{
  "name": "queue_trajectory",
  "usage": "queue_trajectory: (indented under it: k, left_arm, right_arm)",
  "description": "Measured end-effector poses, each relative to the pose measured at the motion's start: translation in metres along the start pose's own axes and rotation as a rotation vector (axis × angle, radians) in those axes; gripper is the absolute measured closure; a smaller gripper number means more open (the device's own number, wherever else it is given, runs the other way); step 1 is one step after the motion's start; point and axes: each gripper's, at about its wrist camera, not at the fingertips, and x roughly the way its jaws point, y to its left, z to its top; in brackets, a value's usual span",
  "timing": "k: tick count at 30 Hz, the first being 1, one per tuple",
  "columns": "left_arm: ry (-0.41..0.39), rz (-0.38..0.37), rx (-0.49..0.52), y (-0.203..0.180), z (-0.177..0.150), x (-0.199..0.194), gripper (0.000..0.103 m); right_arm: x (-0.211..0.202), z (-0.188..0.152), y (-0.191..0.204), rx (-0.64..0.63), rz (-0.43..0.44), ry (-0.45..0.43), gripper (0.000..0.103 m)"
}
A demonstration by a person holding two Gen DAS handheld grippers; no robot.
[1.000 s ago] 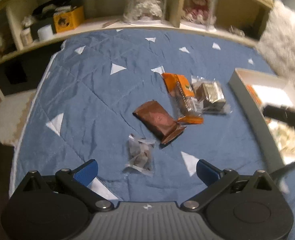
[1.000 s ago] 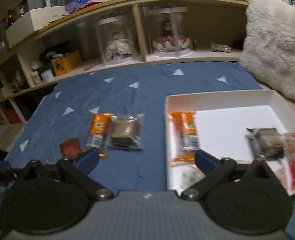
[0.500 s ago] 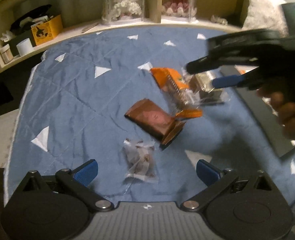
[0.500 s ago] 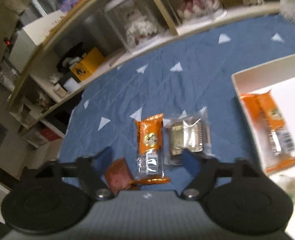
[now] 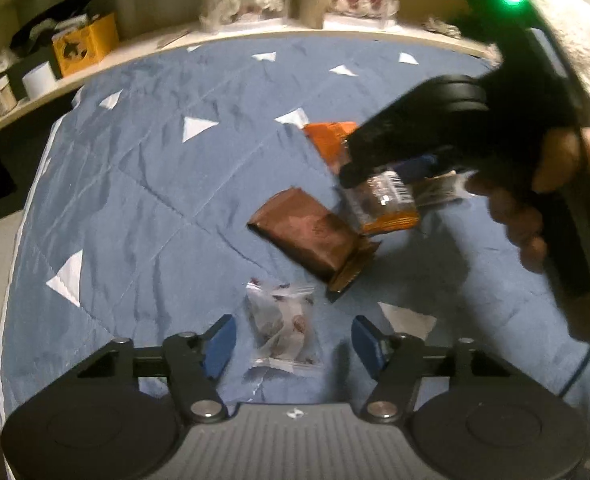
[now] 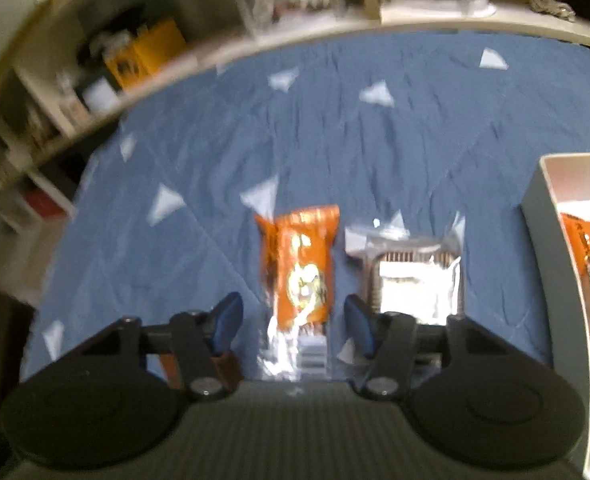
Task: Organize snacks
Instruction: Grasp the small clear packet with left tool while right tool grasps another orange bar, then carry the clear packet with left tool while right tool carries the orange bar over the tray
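Nearest in the left wrist view, the left gripper [image 5: 293,340] closing around a small clear packet [image 5: 283,330] of white-wrapped sweets with dark red print, crinkled and lying flat on the blue quilt [image 5: 143,184]; blue pads either side of it, gaps showing, not pressing. Just beyond, a glossy brown wrapper [image 5: 309,238], flat and slanted, its crimped end toward the camera. Farther, the right gripper [image 5: 407,174], in a person's hand [image 5: 535,200], closing over an orange snack bag [image 6: 301,272] with a pale figure printed on it and a clear lower end with a barcode label; bag between the blue pads, apparently untouched, view blurred. Beside it on the right, a clear-wrapped dark cake [image 6: 413,280] under glare. At far right, a white box [image 6: 547,224] holding another orange bag. Behind the quilt, a shelf [image 5: 255,36]
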Motion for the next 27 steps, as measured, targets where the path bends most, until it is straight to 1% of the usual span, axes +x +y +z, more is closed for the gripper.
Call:
queue_trajectory:
  k: [2,3,5,6,7,8,12,15,20,23,27]
  left_arm:
    - [0.005,-0.002,-0.026,0.003,0.002,0.002,0.046]
    - [0.018,0.005,-0.04,0.004,0.003,0.004,0.048]
    - [0.038,0.018,-0.066,0.006,0.005,0.008,0.057]
    - [0.042,0.016,-0.075,0.006,0.005,0.01,0.059]
    - [0.048,0.012,-0.085,0.006,0.006,0.011,0.065]
    - [0.05,0.009,-0.091,0.007,0.006,0.011,0.069]
    - [0.057,0.003,-0.118,0.009,0.006,0.009,0.071]
    - [0.047,0.003,-0.134,0.01,0.005,0.003,0.071]
    - [0.011,-0.003,-0.175,0.015,0.005,-0.01,0.072]
    - [-0.01,-0.001,-0.182,0.015,0.006,-0.018,0.072]
    - [-0.036,-0.002,-0.21,0.018,0.004,-0.028,0.072]
  right_arm:
    - [0.001,-0.002,-0.001,0.004,0.007,-0.008,0.059]
    - [0.001,-0.003,-0.002,0.009,0.014,-0.01,0.06]
    - [-0.001,-0.005,-0.005,0.012,0.025,-0.013,0.064]
    - [-0.002,-0.005,-0.006,0.01,0.03,-0.012,0.064]
    - [-0.004,-0.007,-0.008,0.006,0.034,-0.012,0.065]
    - [-0.005,-0.009,-0.009,0.0,0.038,-0.01,0.065]
    - [-0.011,-0.017,-0.013,-0.03,0.047,-0.005,0.066]
    - [-0.019,-0.023,-0.014,-0.043,0.056,-0.009,0.066]
    - [-0.034,-0.035,-0.014,-0.065,0.069,-0.026,0.067]
    - [-0.043,-0.037,-0.014,-0.074,0.063,-0.049,0.067]
    - [-0.058,-0.041,-0.017,-0.078,0.079,-0.073,0.067]
